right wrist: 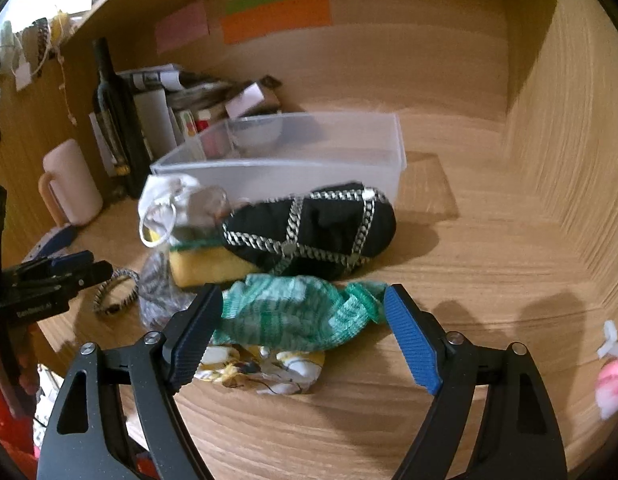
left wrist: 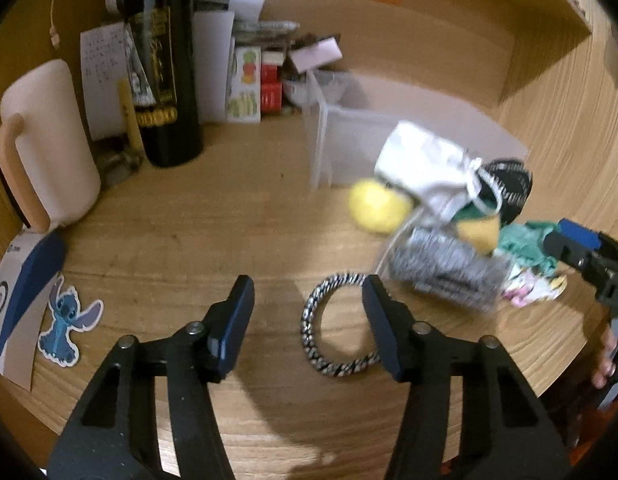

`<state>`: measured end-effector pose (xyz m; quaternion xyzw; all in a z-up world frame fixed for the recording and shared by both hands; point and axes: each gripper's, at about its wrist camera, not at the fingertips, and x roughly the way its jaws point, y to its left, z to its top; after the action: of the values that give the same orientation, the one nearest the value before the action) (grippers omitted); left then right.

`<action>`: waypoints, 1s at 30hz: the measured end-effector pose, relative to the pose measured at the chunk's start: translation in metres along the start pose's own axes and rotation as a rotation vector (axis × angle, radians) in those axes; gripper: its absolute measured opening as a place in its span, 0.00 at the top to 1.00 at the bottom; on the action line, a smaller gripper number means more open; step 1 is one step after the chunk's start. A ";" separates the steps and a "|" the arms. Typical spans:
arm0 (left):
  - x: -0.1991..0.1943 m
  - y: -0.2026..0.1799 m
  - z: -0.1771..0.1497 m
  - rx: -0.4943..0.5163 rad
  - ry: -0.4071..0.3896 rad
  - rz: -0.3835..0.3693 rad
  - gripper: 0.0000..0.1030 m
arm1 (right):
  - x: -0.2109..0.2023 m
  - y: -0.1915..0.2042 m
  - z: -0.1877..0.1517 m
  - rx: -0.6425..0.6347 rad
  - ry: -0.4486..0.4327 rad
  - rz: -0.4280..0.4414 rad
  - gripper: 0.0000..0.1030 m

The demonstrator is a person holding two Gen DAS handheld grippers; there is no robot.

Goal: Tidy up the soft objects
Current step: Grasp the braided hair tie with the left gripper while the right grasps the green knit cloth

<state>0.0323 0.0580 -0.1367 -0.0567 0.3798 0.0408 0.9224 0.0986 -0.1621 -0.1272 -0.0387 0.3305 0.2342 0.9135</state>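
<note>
A pile of soft things lies on the wooden desk in front of a clear plastic bin (right wrist: 309,160): a black slipper with silver chain trim (right wrist: 309,228), a yellow sponge (right wrist: 209,266), a green knit cloth (right wrist: 293,312), a white and yellow printed cloth (right wrist: 265,372), a grey patterned pouch (left wrist: 445,272), a white drawstring bag (left wrist: 425,168) and a yellow ball (left wrist: 375,206). My right gripper (right wrist: 303,328) is open, its fingers on either side of the green cloth. My left gripper (left wrist: 309,312) is open over a black-and-white braided ring (left wrist: 329,320).
A dark wine bottle (left wrist: 165,64), a cream jug (left wrist: 49,144), papers and small boxes (left wrist: 249,84) stand at the back left. A Stitch sticker (left wrist: 65,328) and a blue-white device (left wrist: 21,296) lie at the left. Wooden walls close the back and right. A pink object (right wrist: 611,384) sits far right.
</note>
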 end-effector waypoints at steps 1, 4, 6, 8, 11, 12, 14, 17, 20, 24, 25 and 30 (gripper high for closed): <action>0.001 0.000 -0.001 0.001 0.009 0.006 0.52 | 0.003 -0.001 -0.001 0.002 0.012 -0.001 0.21; 0.005 0.000 -0.006 0.012 0.021 0.011 0.56 | 0.010 -0.005 -0.005 0.023 0.039 0.022 0.21; 0.005 -0.002 -0.007 0.031 0.017 0.021 0.62 | 0.011 -0.008 -0.007 0.038 0.049 0.041 0.26; 0.005 -0.004 -0.008 0.039 0.013 0.018 0.71 | 0.011 -0.009 -0.007 0.042 0.053 0.055 0.38; 0.007 -0.005 -0.007 0.049 0.009 0.011 0.92 | 0.011 -0.012 -0.007 0.043 0.052 0.064 0.59; 0.007 -0.005 -0.007 0.048 0.010 0.007 0.93 | 0.011 -0.013 -0.007 0.041 0.051 0.060 0.70; 0.008 -0.003 -0.005 0.037 0.013 -0.010 0.94 | 0.011 -0.015 -0.006 0.040 0.050 0.060 0.83; 0.008 -0.003 -0.001 0.032 0.003 -0.012 0.95 | 0.009 -0.017 -0.006 0.043 0.030 0.055 0.89; 0.000 -0.004 0.005 0.037 -0.030 -0.006 0.95 | 0.001 -0.017 -0.002 0.032 -0.010 0.029 0.90; -0.016 -0.003 0.016 0.034 -0.089 0.001 0.95 | -0.015 -0.021 0.005 0.024 -0.070 -0.003 0.90; -0.021 -0.001 0.020 0.028 -0.105 0.000 0.95 | -0.020 -0.022 0.008 0.024 -0.091 -0.013 0.90; -0.036 -0.001 0.039 0.022 -0.171 -0.009 0.95 | -0.042 -0.027 0.023 0.025 -0.167 -0.036 0.90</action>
<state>0.0346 0.0617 -0.0839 -0.0445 0.2996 0.0370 0.9523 0.0961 -0.1976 -0.0860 -0.0138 0.2553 0.2160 0.9423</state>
